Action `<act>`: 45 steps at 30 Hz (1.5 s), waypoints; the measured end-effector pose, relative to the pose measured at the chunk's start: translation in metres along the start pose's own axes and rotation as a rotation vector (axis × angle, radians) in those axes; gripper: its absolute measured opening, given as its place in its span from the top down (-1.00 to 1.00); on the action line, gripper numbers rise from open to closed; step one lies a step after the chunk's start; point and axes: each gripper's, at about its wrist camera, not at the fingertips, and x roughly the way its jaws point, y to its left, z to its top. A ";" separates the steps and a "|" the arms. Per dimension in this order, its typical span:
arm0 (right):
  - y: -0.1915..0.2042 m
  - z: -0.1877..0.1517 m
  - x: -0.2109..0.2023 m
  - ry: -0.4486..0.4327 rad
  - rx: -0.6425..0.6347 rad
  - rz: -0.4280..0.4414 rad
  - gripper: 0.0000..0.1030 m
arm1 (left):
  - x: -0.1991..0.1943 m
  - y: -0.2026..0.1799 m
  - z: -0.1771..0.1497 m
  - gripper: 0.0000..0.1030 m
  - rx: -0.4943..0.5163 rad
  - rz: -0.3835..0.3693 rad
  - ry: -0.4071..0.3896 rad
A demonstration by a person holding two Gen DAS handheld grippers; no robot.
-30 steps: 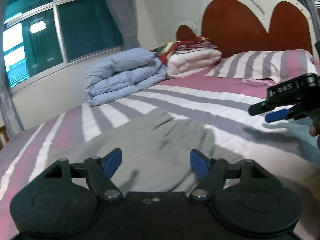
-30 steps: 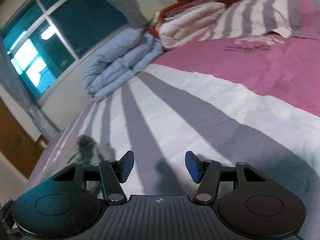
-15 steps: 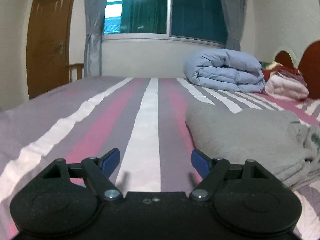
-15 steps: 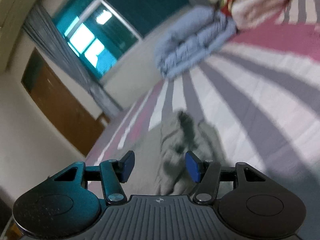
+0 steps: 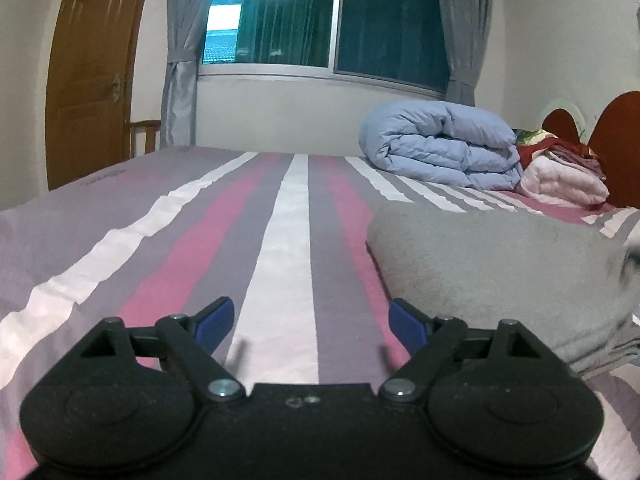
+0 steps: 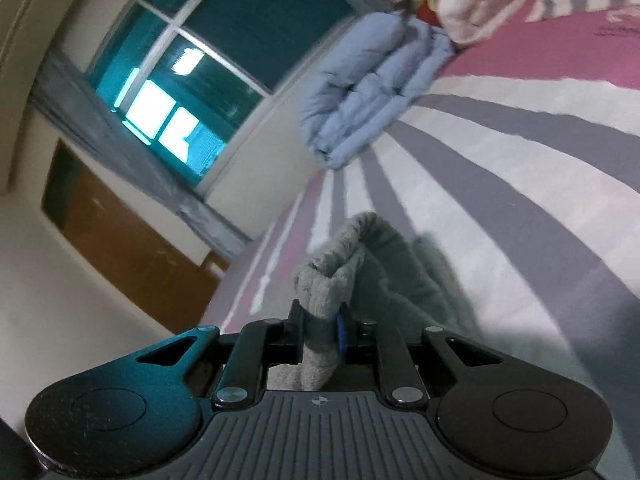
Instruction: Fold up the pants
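Observation:
Grey pants (image 5: 492,268) lie folded on the striped bed, at the right in the left wrist view. My left gripper (image 5: 310,320) hovers low over the sheet just left of them. Its jaws are opening and nothing is between the blue pads (image 5: 214,318). In the right wrist view my right gripper (image 6: 320,330) is closing on a bunched edge of the grey pants (image 6: 344,252). The cloth sits pinched between its pads and rises in a fold ahead of them. The rest of the garment trails on the bed beyond.
A striped pink, grey and white bedsheet (image 5: 200,240) covers the bed. A folded blue duvet (image 5: 440,144) and a pile of pink and red bedding (image 5: 560,176) sit toward the headboard (image 5: 616,144). A window with grey curtains (image 5: 180,60) and a wooden door (image 5: 92,72) stand beyond.
My right gripper swung toward the pants and closed on their edge. My left gripper turned from the headboard side toward the window and its jaws widened slightly.

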 end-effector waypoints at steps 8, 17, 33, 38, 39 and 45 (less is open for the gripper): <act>-0.026 -0.003 -0.020 -0.048 0.095 0.001 -0.13 | 0.000 0.004 -0.001 -0.53 -0.019 0.014 0.014; -0.038 -0.007 0.008 0.071 0.170 0.001 -0.32 | 0.000 0.003 -0.002 -0.60 -0.024 0.014 0.020; -0.087 -0.009 -0.003 0.028 0.404 0.109 0.27 | 0.003 0.007 -0.002 -0.62 -0.060 0.031 0.035; -0.072 -0.003 0.000 0.020 0.283 0.053 0.24 | 0.003 0.009 -0.002 -0.63 -0.075 0.030 0.041; -0.069 -0.003 -0.002 0.013 0.276 0.046 0.24 | 0.003 0.010 -0.002 -0.63 -0.080 0.029 0.042; -0.053 -0.006 -0.011 0.002 0.230 0.001 -0.14 | 0.002 0.012 -0.002 -0.63 -0.094 0.021 0.041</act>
